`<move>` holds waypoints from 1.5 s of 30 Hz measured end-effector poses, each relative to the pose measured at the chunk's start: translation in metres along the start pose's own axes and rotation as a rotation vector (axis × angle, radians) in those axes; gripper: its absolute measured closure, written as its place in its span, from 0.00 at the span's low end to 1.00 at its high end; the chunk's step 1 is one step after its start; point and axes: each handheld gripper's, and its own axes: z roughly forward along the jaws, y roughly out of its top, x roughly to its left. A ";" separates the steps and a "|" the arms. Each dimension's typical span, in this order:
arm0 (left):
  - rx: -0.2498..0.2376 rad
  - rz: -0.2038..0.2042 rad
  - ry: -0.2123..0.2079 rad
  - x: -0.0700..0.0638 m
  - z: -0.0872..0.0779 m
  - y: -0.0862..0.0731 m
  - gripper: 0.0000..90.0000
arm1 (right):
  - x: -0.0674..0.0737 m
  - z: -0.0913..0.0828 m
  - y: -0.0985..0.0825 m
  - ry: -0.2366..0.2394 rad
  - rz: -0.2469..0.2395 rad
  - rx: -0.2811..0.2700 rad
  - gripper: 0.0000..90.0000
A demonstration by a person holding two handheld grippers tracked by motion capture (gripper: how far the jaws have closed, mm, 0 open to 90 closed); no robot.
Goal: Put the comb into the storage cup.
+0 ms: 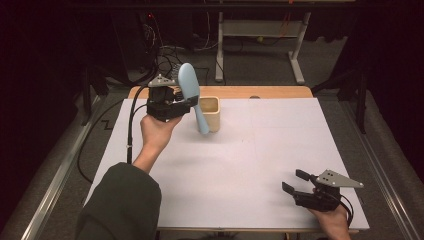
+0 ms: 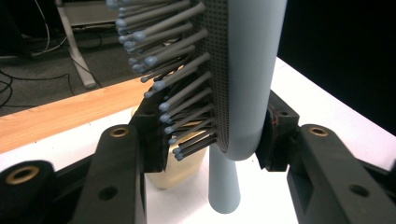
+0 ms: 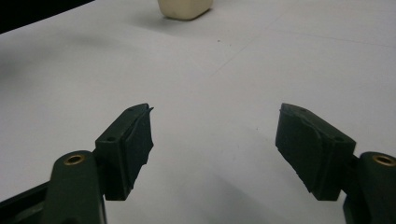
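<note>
A pale blue hairbrush [image 1: 190,92] hangs above the table's far left, head up and handle pointing down, just left of a cream square cup [image 1: 210,113]. My left gripper [image 1: 182,100] is shut on it. In the left gripper view both pads clamp the lower end of the hairbrush [image 2: 247,93] head, bristles facing left, with the handle hanging below over the cream cup [image 2: 180,170]. My right gripper [image 1: 296,181] rests open near the front right edge. In the right gripper view my right gripper [image 3: 215,144] has only bare table between its jaws, and the cup [image 3: 184,8] stands far off.
The white table top [image 1: 250,165] has a wooden strip [image 1: 240,92] along its far edge. Beyond it stand a metal desk frame [image 1: 260,35] and cables on the floor. A dark-sleeved forearm [image 1: 120,200] reaches in from the bottom left.
</note>
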 end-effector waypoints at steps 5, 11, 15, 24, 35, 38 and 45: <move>0.001 0.000 0.012 0.001 0.003 0.005 0.60 | 0.000 0.000 0.000 -0.001 -0.003 -0.002 0.31; -0.003 -0.012 0.021 0.004 0.008 0.010 0.60 | -0.001 0.000 0.000 -0.003 -0.001 0.002 0.31; 0.002 -0.011 0.030 0.004 0.012 0.016 0.60 | 0.000 0.000 0.000 -0.001 -0.006 -0.003 0.31; -0.006 -0.021 0.047 0.005 0.022 0.026 0.60 | -0.002 0.000 0.000 -0.001 0.000 0.000 0.31; -0.017 -0.054 0.065 0.009 0.033 0.032 0.60 | -0.003 0.000 -0.001 -0.001 0.004 0.000 0.31; -0.021 -0.058 0.069 0.009 0.034 0.034 0.60 | -0.003 -0.001 -0.001 -0.001 0.004 -0.001 0.31; -0.010 -0.050 0.080 0.011 0.039 0.035 0.60 | -0.003 -0.001 -0.001 -0.006 -0.006 0.000 0.31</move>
